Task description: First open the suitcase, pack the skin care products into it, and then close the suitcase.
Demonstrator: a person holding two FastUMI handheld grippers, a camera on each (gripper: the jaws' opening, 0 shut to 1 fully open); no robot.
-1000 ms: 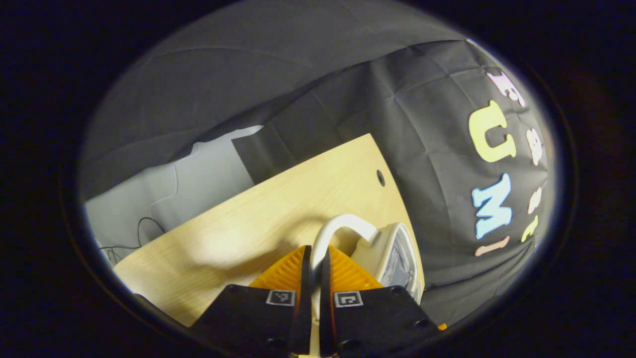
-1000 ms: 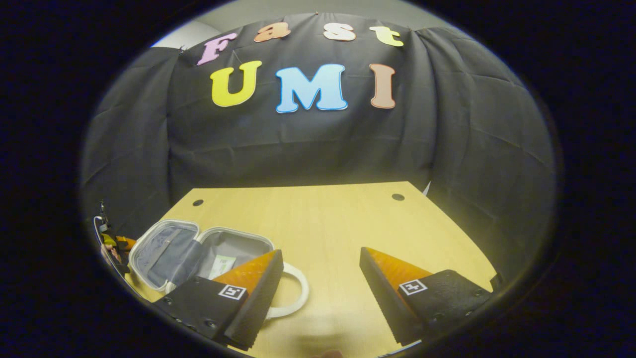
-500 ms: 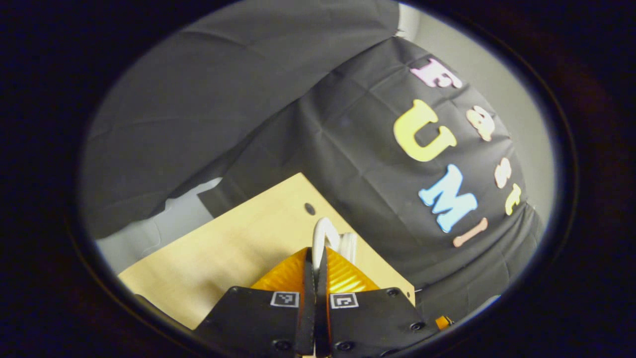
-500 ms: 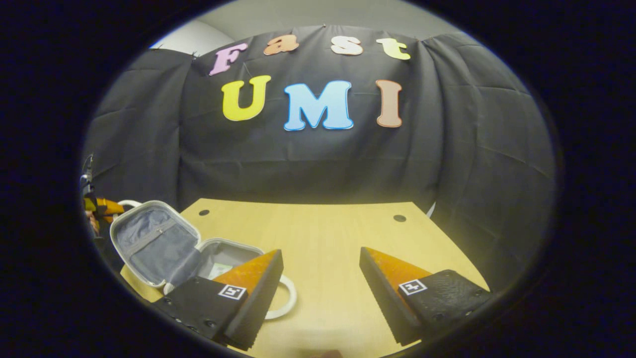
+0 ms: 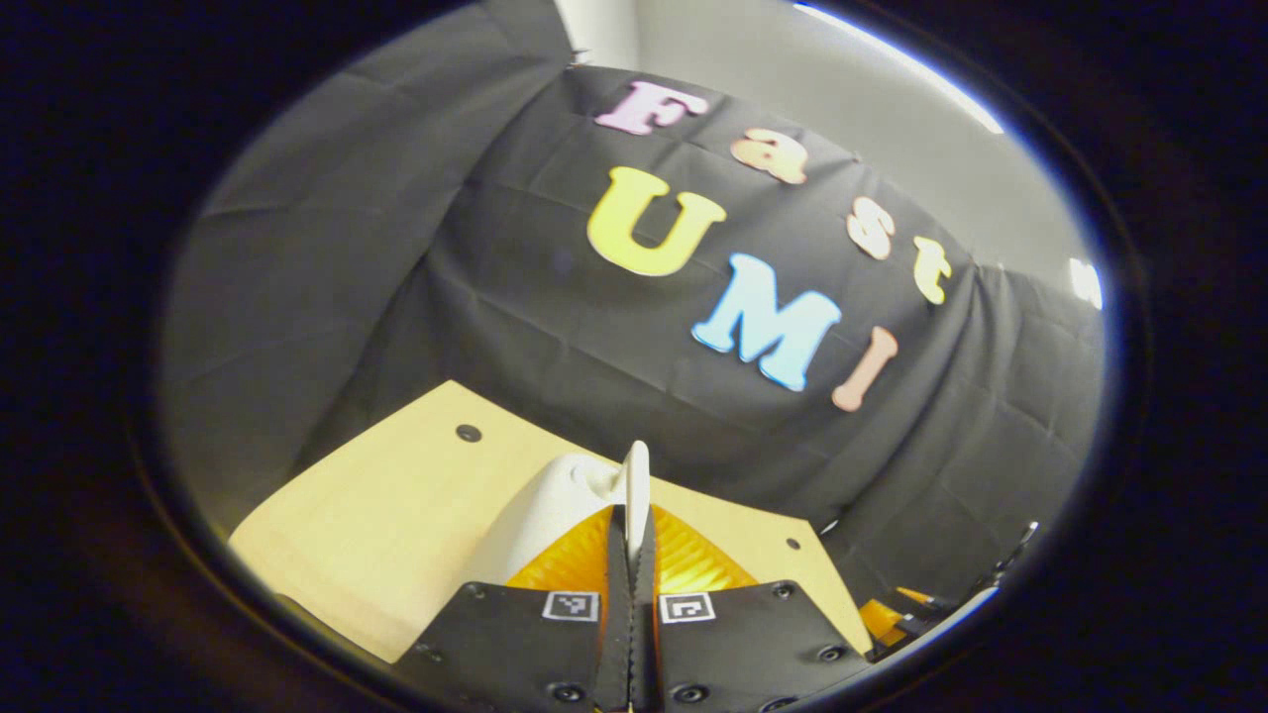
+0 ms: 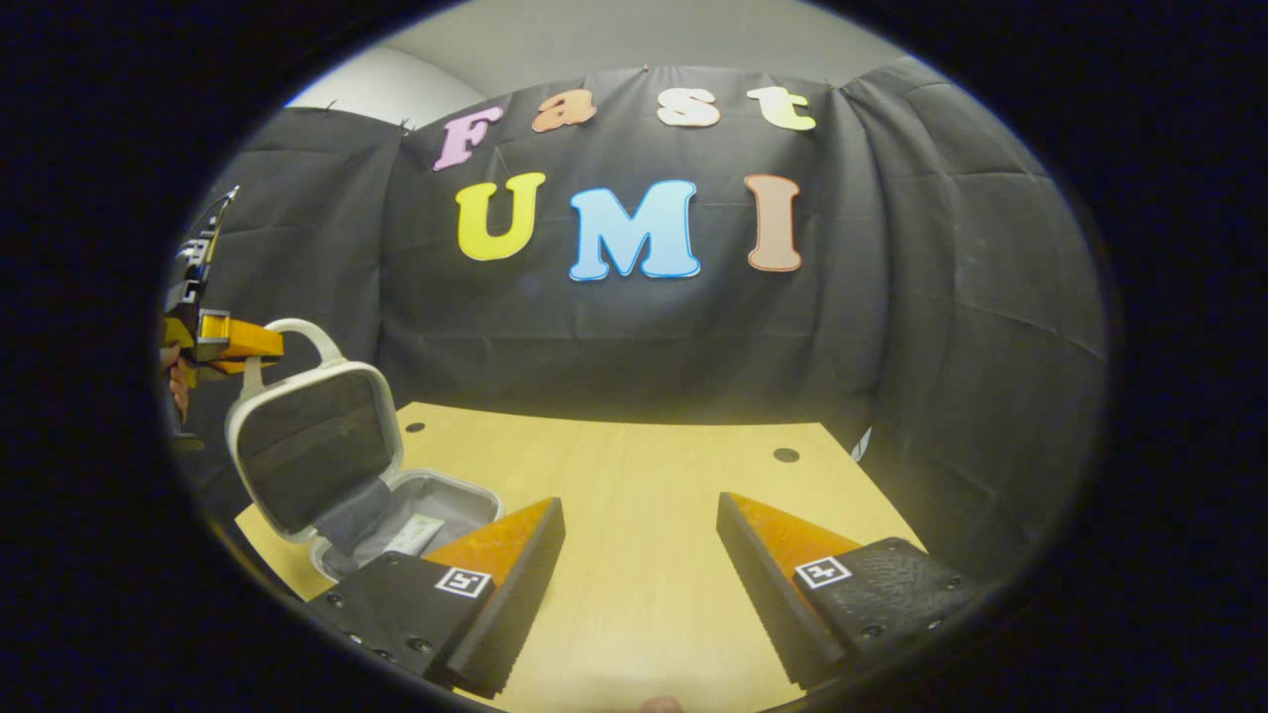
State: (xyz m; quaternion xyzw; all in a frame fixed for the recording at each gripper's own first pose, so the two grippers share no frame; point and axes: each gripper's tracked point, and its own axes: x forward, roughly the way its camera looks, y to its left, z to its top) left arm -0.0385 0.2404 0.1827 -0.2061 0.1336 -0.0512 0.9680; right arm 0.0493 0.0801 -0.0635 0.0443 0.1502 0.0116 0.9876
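Note:
A small white suitcase [image 6: 416, 510] lies open at the table's left, its grey-lined lid [image 6: 312, 436] standing nearly upright. A flat pale skin care packet [image 6: 414, 535] rests inside the base. My left gripper [image 5: 634, 520] is shut on the white lid handle [image 5: 637, 475], with the lid's white shell [image 5: 540, 505] just below it. In the right gripper view that left gripper [image 6: 265, 345] grips the handle [image 6: 302, 332] above the lid. My right gripper [image 6: 639, 515] hovers open over the table, holding nothing, to the right of the suitcase base.
The light wooden table [image 6: 634, 465] has small round holes near its far corners and ends at the black cloth wall. A hand [image 6: 178, 381] holding the left gripper appears at the far left edge.
The left gripper has lifted the handle up and over, swinging the lid from lying flat to nearly upright. The right gripper stayed open and barely moved.

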